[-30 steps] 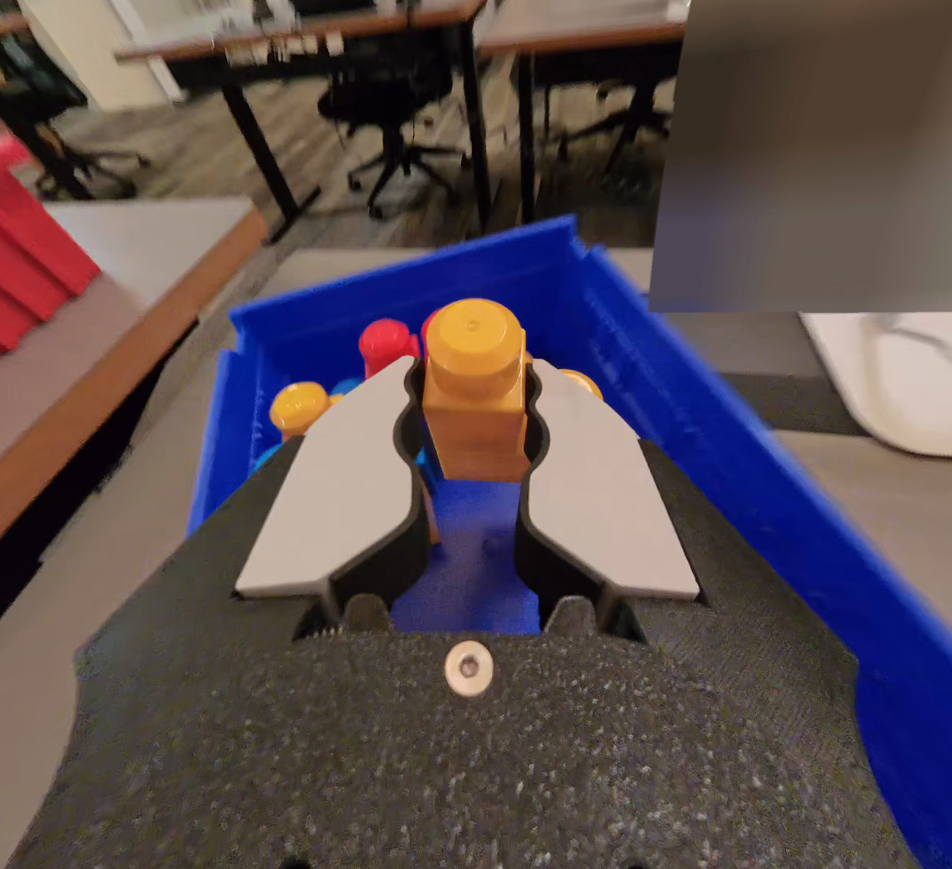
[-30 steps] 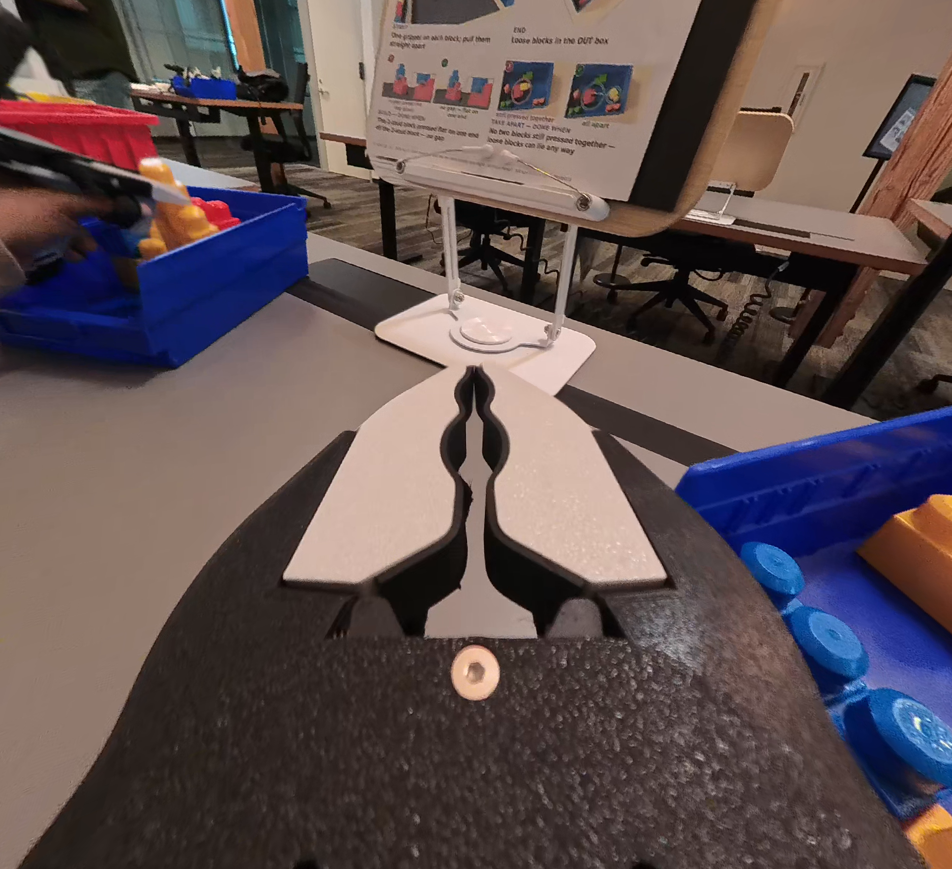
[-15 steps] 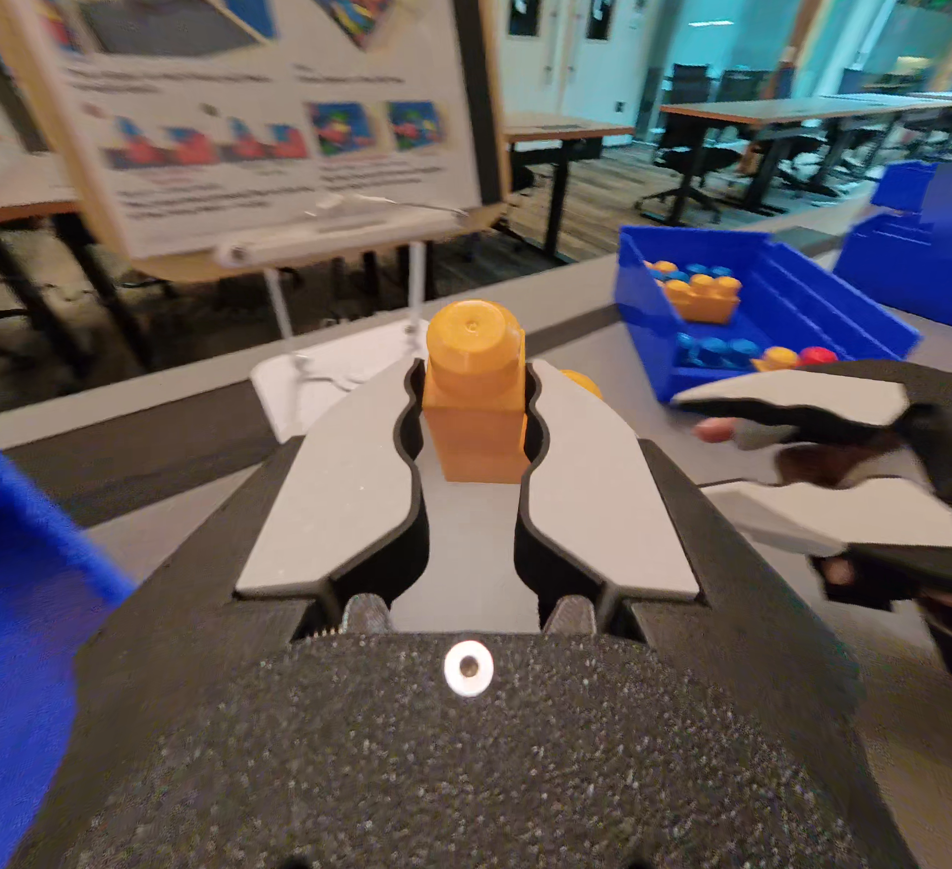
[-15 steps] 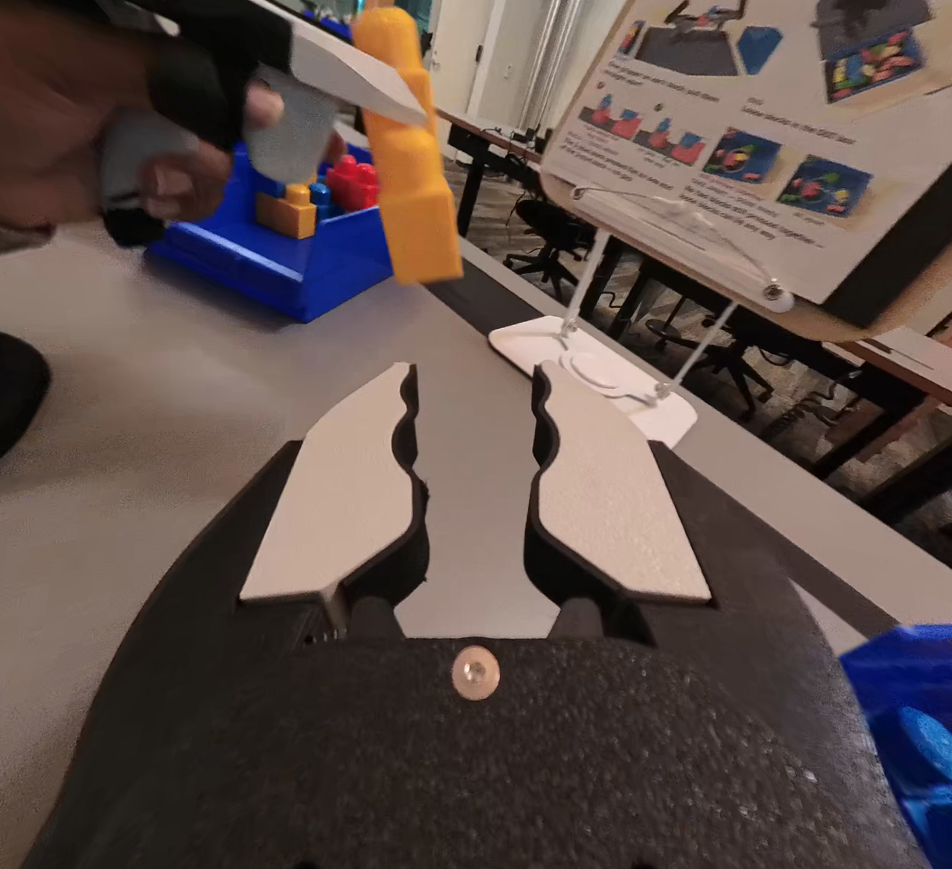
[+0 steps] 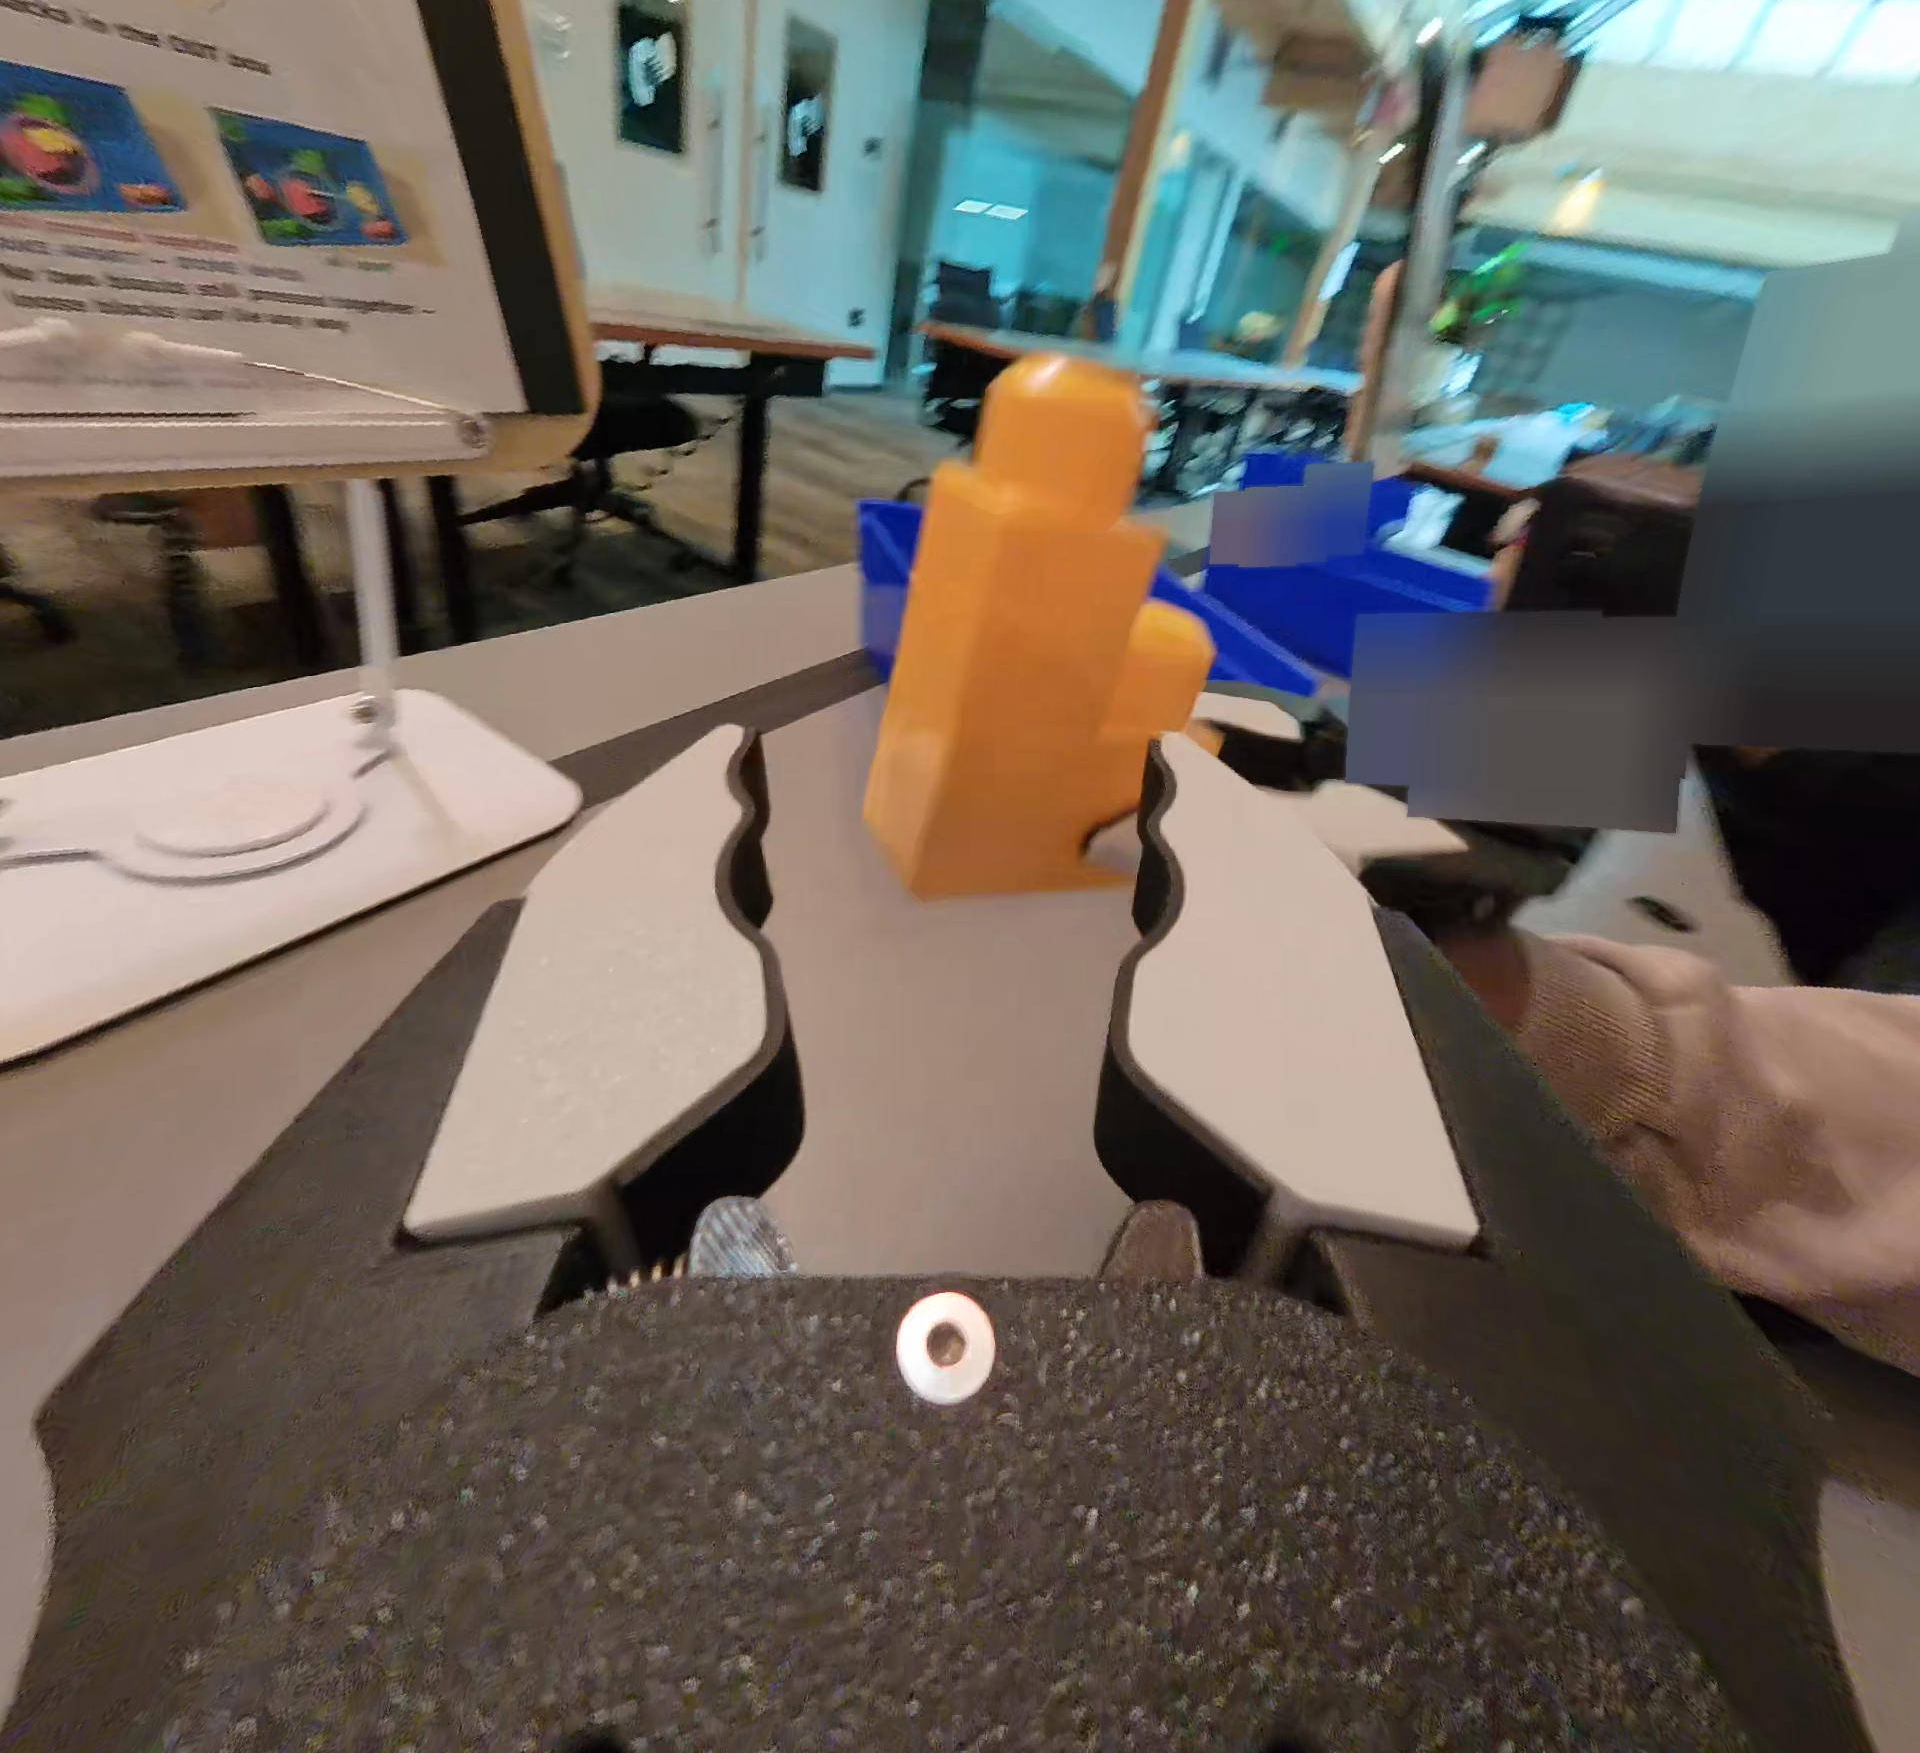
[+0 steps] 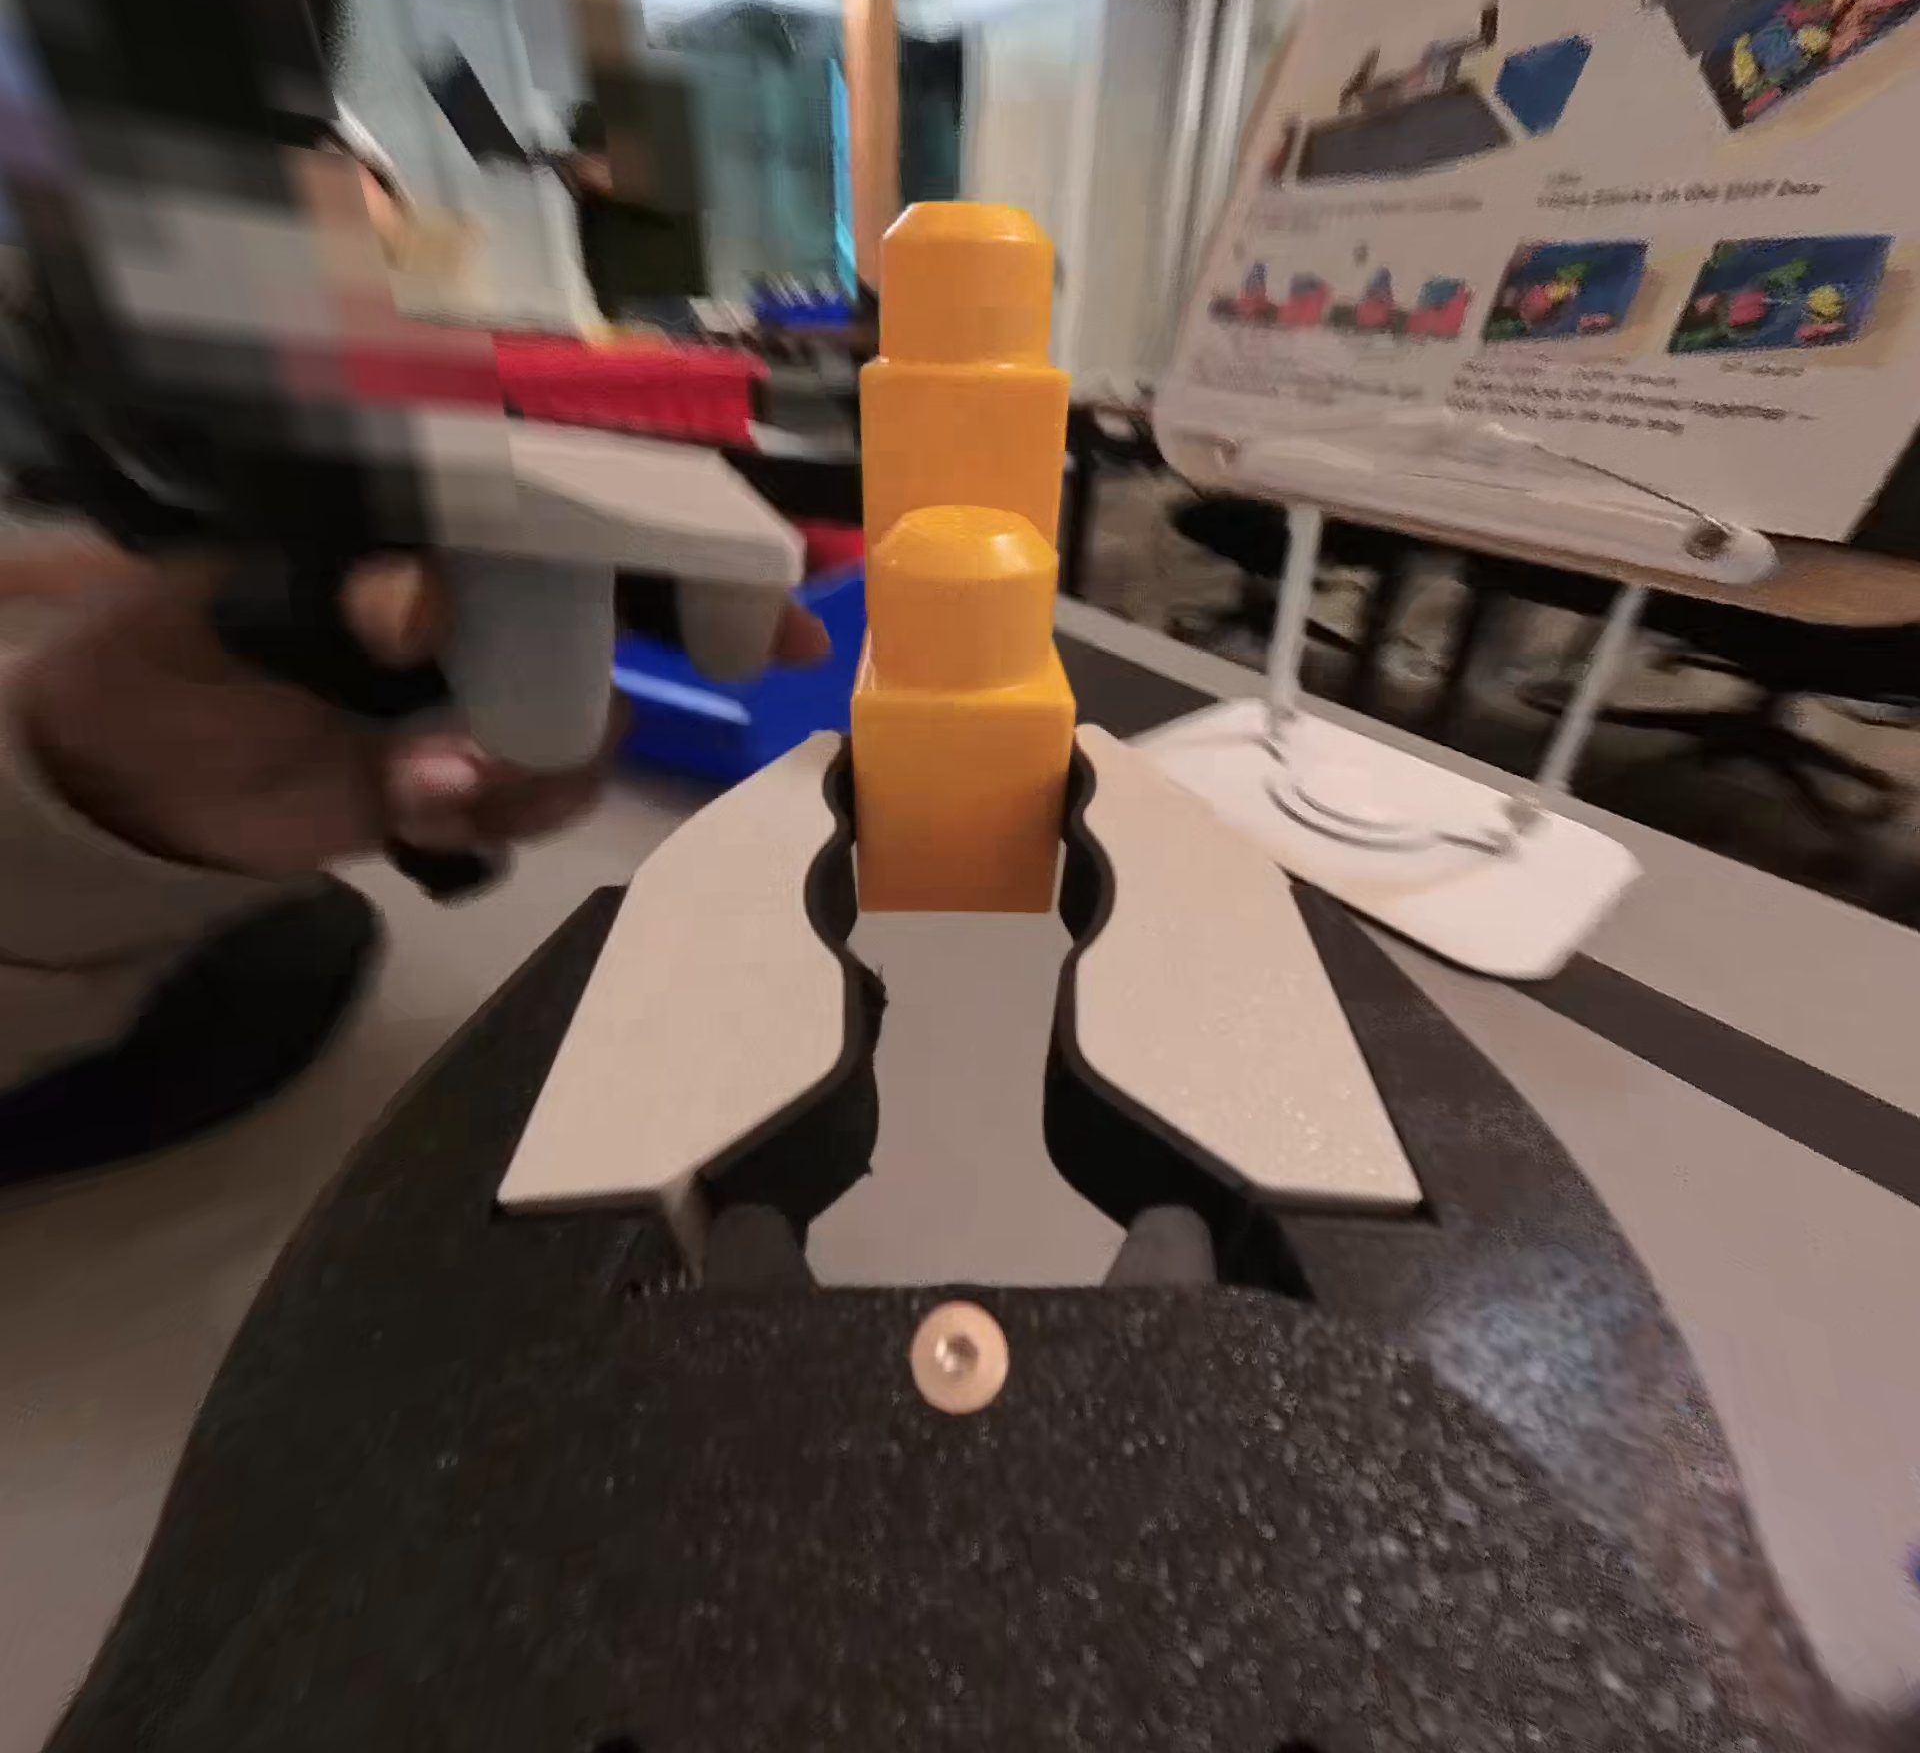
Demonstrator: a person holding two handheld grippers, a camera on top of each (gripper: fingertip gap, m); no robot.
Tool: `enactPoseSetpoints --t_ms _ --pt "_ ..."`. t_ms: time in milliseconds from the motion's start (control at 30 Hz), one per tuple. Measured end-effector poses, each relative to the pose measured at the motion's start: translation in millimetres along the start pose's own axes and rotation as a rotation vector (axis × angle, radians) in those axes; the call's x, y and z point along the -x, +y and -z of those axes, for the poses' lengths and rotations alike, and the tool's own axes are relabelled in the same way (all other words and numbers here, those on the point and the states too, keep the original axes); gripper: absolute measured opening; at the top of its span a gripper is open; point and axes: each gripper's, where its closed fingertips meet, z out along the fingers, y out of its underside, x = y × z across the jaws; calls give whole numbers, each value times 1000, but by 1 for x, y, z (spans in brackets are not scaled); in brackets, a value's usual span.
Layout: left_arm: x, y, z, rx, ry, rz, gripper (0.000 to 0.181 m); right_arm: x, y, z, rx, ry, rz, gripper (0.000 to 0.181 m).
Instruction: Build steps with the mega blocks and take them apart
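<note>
Instruction sheet [image 6: 1558, 249] on a white stand, text blurred. Grey table [image 5: 935, 1059], open office behind. Right gripper [image 6: 961, 799] clamps orange stepped block [image 6: 961, 768]; left gripper [image 5: 945, 799] spread, empty.

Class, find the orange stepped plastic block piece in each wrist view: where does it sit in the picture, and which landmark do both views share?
Left wrist view: orange stepped plastic block piece, upper centre, tilted, beyond the open left claw.
Right wrist view: centre, upright, its lower step between the right claw fingers.
Shared landmark: the white instruction board on its stand.
</note>
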Motion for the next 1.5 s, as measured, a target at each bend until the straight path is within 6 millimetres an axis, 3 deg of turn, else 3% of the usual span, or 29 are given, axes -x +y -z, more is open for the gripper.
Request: enactPoseSetpoints --t_ms 167,300,367,567,700,867,1067,1300,1433,1500 --pt "-30 -6 11 -98 332 208 61 16 -51 27 -296 -365 -387 36" --pt "-53 -11 15 -137 451 215 54 33 -52 29 -320 -499 -458 36" --pt "-61 -12 16 -138 472 179 38 43 -48 27 -305 -534 -458 36" --pt "-60 -9 23 -105 464 79 36 55 -37 23 -199 -585 -418 37" --pt "-47 3 30 -22 451 -17 36 38 -42 33 -159 -557 -343 45" --pt "-34 35 33 121 463 -80 36 23 -46 43 -143 -501 -243 36" --pt "-44 56 30 200 506 -128 36 35 -25 34 -43 -525 -229 34" --pt "-48 59 32 209 536 -125 37 41 -25 35 -39 -560 -224 33" --pt "-48 57 35 204 551 -133 36 39 -35 40 -68 -573 -226 33" --pt "-40 58 37 209 531 -138 36 19 -57 52 -167 -542 -275 32"
